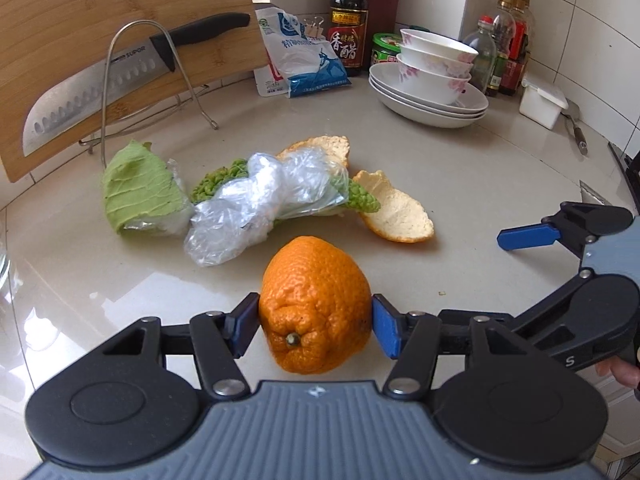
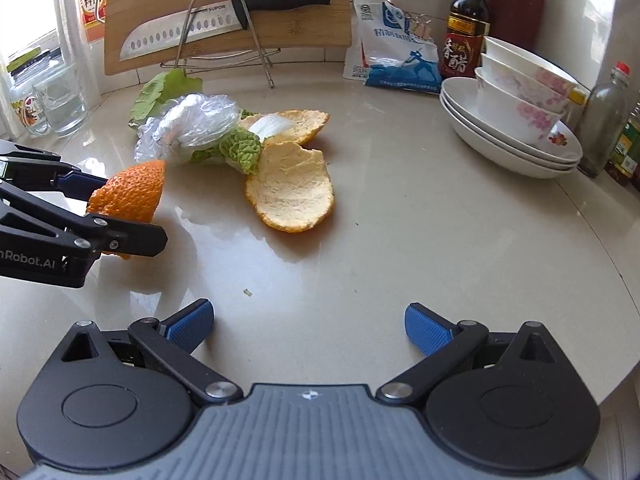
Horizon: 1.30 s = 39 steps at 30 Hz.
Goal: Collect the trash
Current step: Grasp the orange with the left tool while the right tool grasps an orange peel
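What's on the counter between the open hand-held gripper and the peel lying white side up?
Just bare counter with one tiny green crumb, seen in the right wrist view, between the right hand-held gripper and the peel.

Glossy stone-like counter (image 2: 400,216), dimpled orange peel (image 1: 316,304), crinkled clear plastic wrap (image 1: 256,200), wooden board (image 1: 80,20).

Place: home kitchen | signs: knife (image 1: 100,80) on cutting board (image 1: 80,12), stacked bowls (image 1: 436,68), vinegar bottle (image 1: 348,20), tiled wall (image 1: 580,8)
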### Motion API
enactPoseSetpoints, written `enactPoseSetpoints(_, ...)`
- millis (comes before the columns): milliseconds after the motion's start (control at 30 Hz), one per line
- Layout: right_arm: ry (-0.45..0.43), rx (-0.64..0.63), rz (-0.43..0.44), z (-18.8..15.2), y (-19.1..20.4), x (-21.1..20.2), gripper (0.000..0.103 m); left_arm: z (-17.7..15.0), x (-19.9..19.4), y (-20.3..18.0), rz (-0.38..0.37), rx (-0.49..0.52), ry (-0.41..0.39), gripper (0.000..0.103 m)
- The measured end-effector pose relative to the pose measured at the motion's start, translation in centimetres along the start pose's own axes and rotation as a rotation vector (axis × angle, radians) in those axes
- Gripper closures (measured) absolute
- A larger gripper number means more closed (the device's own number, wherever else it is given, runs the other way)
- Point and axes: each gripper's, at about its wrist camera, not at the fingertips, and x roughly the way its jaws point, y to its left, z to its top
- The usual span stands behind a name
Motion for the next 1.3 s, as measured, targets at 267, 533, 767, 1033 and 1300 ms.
enactPoseSetpoints(267, -0.008, -0.052, 0.043, 2.8, 0.5, 2.6, 0.000, 0.8, -0.7, 1.3, 0.037, -0.042, -0.036, 0.045)
enactPoseSetpoints(533, -0.044, -0.071, 0.063, 5.0, 0.4, 4.7, 0.000, 1.1, -0.5, 2.2, 0.055, -0.064, -0.041, 0.045)
enactPoseSetpoints(767, -0.059, -0.070, 0.065, 5.6, 0.5, 5.3, 0.000, 1.1, -0.4, 2.6, 0.059, -0.067, -0.034, 0.045)
enactPoseSetpoints(1033, -0.061, -0.076, 0.066, 5.5, 0.9, 4.4, 0.023, 1.3, -0.3, 3.0, 0.051, -0.043, -0.033, 0.045)
enactPoseSetpoints(1300, -0.044, -0.062, 0.052, 5.3, 0.8, 3.4, 0.042, 1.3, -0.4, 2.9, 0.030, -0.002, -0.026, 0.045)
